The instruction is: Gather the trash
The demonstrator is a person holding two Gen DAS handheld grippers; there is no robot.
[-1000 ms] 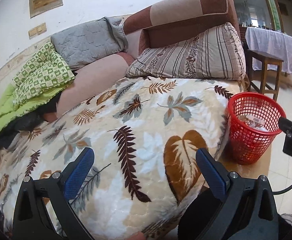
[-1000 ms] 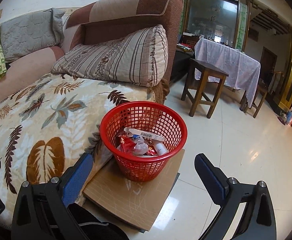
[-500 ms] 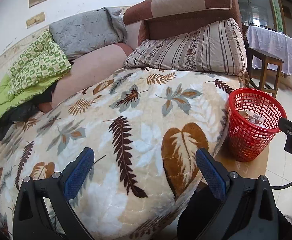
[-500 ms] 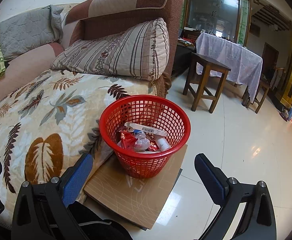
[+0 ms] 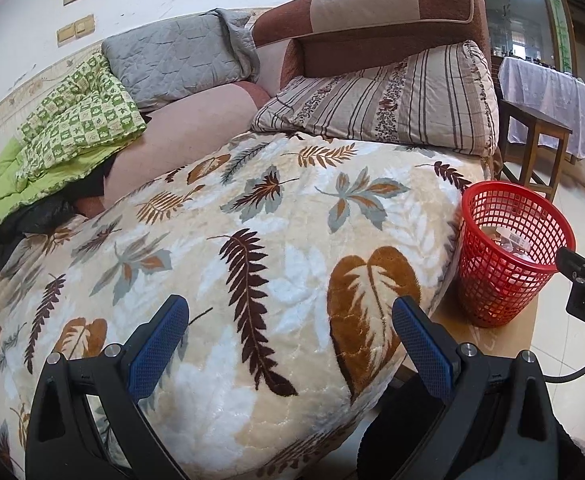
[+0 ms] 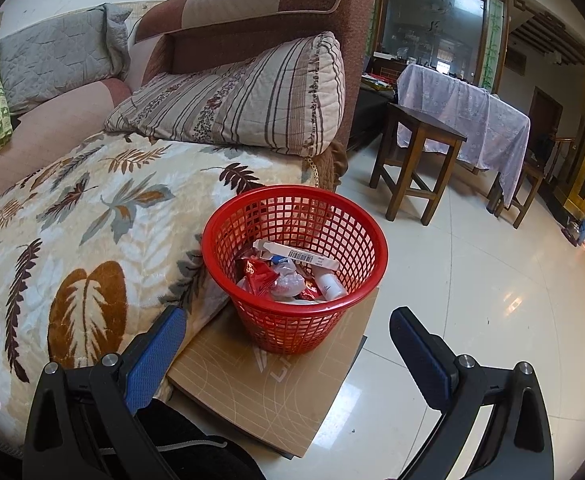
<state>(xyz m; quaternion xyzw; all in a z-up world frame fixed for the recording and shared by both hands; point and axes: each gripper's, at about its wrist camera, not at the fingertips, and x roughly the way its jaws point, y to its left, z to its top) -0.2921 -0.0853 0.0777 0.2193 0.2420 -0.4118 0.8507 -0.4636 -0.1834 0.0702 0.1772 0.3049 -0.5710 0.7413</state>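
Two grippers stand wide apart at the jaws, both empty: the left gripper [image 5: 290,316] hangs over the leaf-patterned blanket [image 5: 252,240] on the sofa, the right gripper [image 6: 288,320] over the cardboard sheet [image 6: 276,376] on the floor. The red basket [image 6: 292,320] sits at that sheet's far edge, just beside the blanket's right edge, holding the trash [image 6: 288,276].

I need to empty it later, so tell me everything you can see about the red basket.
The red basket is a round, open-top bin of plastic lattice, tapering toward its base. It stands upright on a brown cardboard sheet lying on the tiled floor, close beside the leaf-print blanket. Inside lie red wrappers, crumpled clear plastic, a white bottle and a long white barcoded strip, filling only the bottom. Neither gripper touches it.
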